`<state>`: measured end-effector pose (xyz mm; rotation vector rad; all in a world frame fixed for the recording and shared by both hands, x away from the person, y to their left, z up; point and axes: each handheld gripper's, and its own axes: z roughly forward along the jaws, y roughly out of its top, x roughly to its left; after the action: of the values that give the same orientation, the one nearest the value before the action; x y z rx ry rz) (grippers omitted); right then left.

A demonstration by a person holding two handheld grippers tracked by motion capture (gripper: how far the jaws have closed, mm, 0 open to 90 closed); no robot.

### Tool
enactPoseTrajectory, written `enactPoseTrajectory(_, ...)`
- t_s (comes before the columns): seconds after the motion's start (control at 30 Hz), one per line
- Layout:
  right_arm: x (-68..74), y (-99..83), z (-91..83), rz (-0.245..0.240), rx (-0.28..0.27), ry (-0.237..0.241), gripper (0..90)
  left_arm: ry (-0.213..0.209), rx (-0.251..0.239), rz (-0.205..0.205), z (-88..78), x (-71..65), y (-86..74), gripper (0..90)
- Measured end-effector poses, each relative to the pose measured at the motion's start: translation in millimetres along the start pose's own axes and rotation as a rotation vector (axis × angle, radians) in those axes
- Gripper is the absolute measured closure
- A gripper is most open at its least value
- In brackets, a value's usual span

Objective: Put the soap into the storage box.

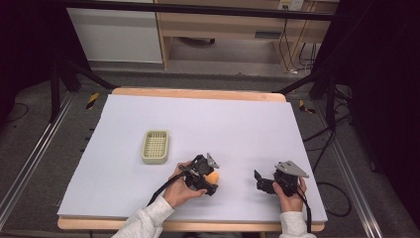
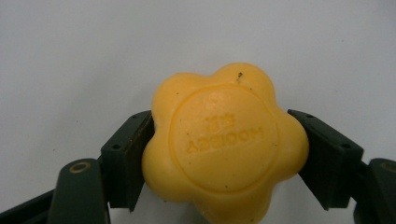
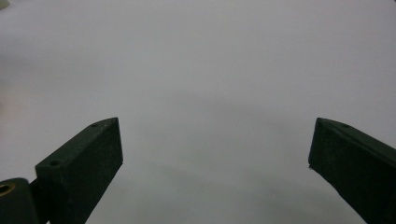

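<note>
A yellow, flower-shaped bar of soap (image 2: 225, 145) with raised lettering on its round face sits clamped between the two black jaws of the left gripper (image 1: 208, 179), near the front edge of the white table (image 1: 237, 124), at about six o'clock from the table's middle. In the left gripper view the jaws press on opposite lobes of the soap, one at nine o'clock and one at three o'clock. A pale green, slotted plastic soap dish (image 1: 155, 147) lies well apart, at about ten o'clock from the soap. The right gripper (image 1: 263, 184) rests low over bare table at three o'clock from the soap, jaws spread wide and holding nothing.

The likely step is carrying the soap to the dish. I would judge it best to keep the squeeze steady, since soap is slick and the hold is on rounded lobes, lift clear of the table, and lower it flat into the dish before letting go.

The soap's underside is hidden, so I cannot tell whether it touches the table. The lettering reads reversed and is hard to make out. From above, the left hand (image 1: 181, 191) and gripper cover most of the soap.
</note>
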<state>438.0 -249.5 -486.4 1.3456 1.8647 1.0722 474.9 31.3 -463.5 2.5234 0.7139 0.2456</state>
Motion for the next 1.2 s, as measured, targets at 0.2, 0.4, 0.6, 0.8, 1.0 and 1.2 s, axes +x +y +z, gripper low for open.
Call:
enactPoseTrajectory(0.2, 0.0, 0.0, 0.0, 0.0, -0.001, 0.002, 3.4, 0.0, -0.003, -0.002, -0.4, 0.1, 0.2, 25.6)
enactPoseTrajectory(0.4, 0.5, 0.3, -0.6, 0.009, 0.001, 0.008, 3.3, 0.006, -0.012, -0.011, -5.1, 1.7, -0.5, 25.6)
enactPoseTrajectory(0.6, 0.7, 0.3, -0.7, 0.013, 0.003, 0.008, 3.3, 0.005, -0.032, -0.027, -16.3, 6.0, -2.1, 25.6)
enactPoseTrajectory(0.8, 0.6, 0.3, -0.7, 0.01, 0.002, 0.007, 3.3, 0.014, -0.059, -0.049, -31.3, 13.5, -5.3, 25.7)
enactPoseTrajectory(1.0, 0.5, 0.3, -0.7, 0.01, 0.001, 0.008, 3.3, 0.027, -0.083, -0.071, -45.8, 22.0, -10.0, 25.7)
enactPoseTrajectory(1.2, 0.6, 0.2, -0.8, 0.009, 0.0, 0.008, 3.2, 0.05, -0.079, -0.088, -51.8, 28.3, -13.7, 25.8)
